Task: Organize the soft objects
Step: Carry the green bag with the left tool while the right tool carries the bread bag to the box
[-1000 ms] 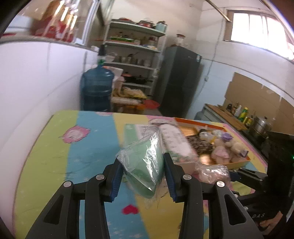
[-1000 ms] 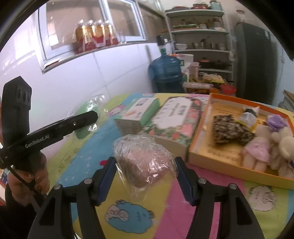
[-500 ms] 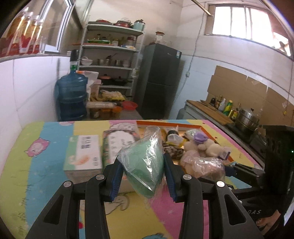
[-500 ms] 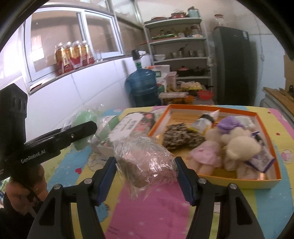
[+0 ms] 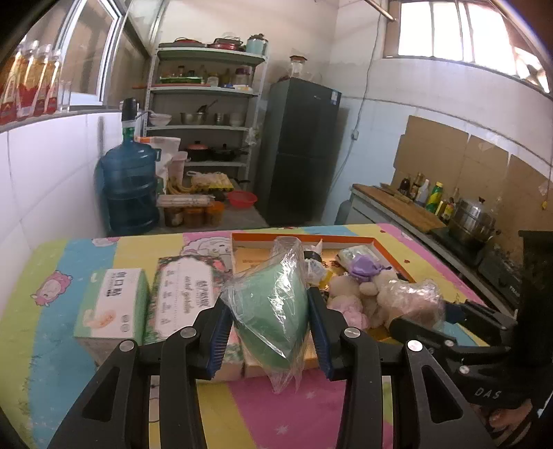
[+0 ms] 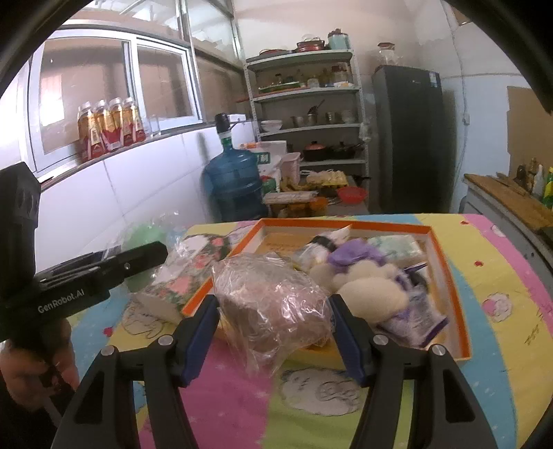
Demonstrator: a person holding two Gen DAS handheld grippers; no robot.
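"What sort of room was it?"

"A kitchen with white tiled walls [image 5: 52, 165]. A metal shelving unit [image 5: 204, 127] stood at the far end, loaded with pots and bowls, and a dark refrigerator [image 5: 300, 148] stood just beside it on the right."

"And the light?"

"Daylight came through a high window [image 5: 459, 31] on the right wall and a sliding window [image 6: 114, 93] on the left, whose sill carried a row of bottles [image 6: 107, 127]."

"Anything on the floor?"

"A blue water jug [image 5: 129, 186] stood against the left wall. A counter [image 5: 401, 207] ran along the right, backed with cardboard panels [image 5: 449, 155], holding a steel pot [image 5: 473, 217]."
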